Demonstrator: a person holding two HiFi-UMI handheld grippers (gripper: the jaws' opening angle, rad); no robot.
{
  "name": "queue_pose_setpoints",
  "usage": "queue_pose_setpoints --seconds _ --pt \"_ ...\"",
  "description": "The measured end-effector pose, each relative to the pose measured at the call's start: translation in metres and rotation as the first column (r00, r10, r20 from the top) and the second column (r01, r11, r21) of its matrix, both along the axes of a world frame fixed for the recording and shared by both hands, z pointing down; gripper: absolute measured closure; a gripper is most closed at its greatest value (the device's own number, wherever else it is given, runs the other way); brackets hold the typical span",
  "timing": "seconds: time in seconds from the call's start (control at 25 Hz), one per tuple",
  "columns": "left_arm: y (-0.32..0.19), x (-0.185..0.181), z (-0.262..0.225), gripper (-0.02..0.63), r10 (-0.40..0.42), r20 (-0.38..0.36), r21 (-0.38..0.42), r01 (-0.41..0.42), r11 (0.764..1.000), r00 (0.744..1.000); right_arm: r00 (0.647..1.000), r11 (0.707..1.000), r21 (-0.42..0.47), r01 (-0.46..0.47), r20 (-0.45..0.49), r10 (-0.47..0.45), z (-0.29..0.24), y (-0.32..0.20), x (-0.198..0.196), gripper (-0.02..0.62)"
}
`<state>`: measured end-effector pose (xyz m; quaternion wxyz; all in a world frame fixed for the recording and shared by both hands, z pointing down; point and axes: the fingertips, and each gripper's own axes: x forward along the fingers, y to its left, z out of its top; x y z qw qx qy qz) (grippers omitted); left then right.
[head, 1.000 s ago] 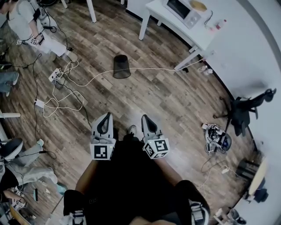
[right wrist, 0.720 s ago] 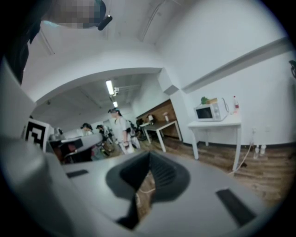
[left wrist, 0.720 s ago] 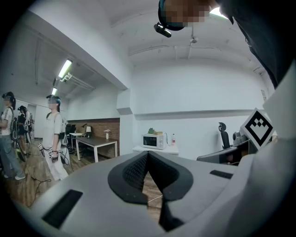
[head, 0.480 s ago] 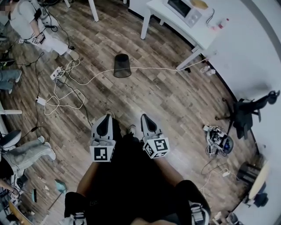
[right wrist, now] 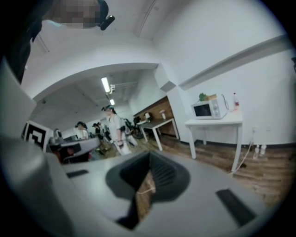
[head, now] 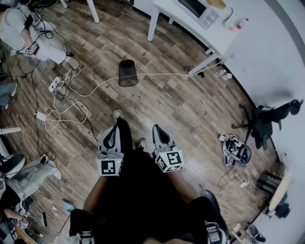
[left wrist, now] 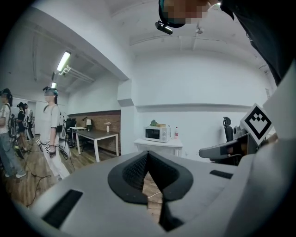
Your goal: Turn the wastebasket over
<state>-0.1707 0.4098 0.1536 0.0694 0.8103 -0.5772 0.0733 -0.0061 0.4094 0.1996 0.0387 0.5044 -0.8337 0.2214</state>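
Note:
A black mesh wastebasket (head: 127,73) stands on the wood floor ahead of me in the head view, well beyond both grippers, its narrower closed end upward. My left gripper (head: 113,128) and right gripper (head: 158,129) are held side by side in front of my body, both shut with nothing in them. In the left gripper view the left gripper (left wrist: 147,155) has its black pads together. My right gripper (right wrist: 150,157) in its own view is likewise shut. The wastebasket is hidden behind the jaws in both gripper views.
A white cable (head: 157,75) runs across the floor past the wastebasket to a power strip (head: 54,84) and cable tangle at left. A white table (head: 200,28) with a microwave (head: 196,9) stands beyond. A person (head: 24,28) sits upper left. An office chair (head: 267,119) lies at right.
I have stepped forward: a foot now shows ahead between the grippers, and the wastebasket has shifted slightly left in the head view. Both grippers stay shut.

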Motion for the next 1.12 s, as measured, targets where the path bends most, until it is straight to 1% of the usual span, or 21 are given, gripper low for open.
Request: queue_pose_setpoints --seconds 0.2,0.4,0.6,0.76,0.88,1.12 --pt "-0.052 -0.010 0.014 0.572 0.039 0.017 -0.039 -0.038 0.999 0.999 1.000 1.000 -0.008 -0.028 -0.014 0.028 0.007 -0.055 -0.007 0.563" --pt "-0.114 -0.035 0.031 0.572 0.085 0.039 -0.071 -0.082 0.994 0.996 0.998 0.999 -0.010 -0.053 -0.027 0.052 0.019 -0.122 -0.029 0.563" --pt "-0.174 -0.071 0.040 0.572 0.093 0.015 -0.082 -0.091 0.992 0.996 0.996 0.997 -0.026 -0.077 -0.054 0.075 0.031 -0.180 -0.057 0.563" --pt "-0.216 -0.102 0.054 0.572 0.076 -0.024 -0.110 -0.078 0.991 0.997 0.994 0.998 -0.025 -0.064 -0.090 0.062 0.046 -0.220 -0.078 0.563" --pt "-0.239 -0.113 0.070 0.572 0.095 0.012 -0.107 -0.094 0.990 0.995 0.993 0.998 -0.031 -0.049 -0.113 0.045 0.062 -0.244 -0.083 0.563" --pt "-0.269 -0.121 0.106 0.571 0.089 0.066 -0.125 -0.081 0.989 0.994 0.990 0.997 -0.066 -0.037 -0.135 0.028 0.102 -0.281 -0.074 0.563"
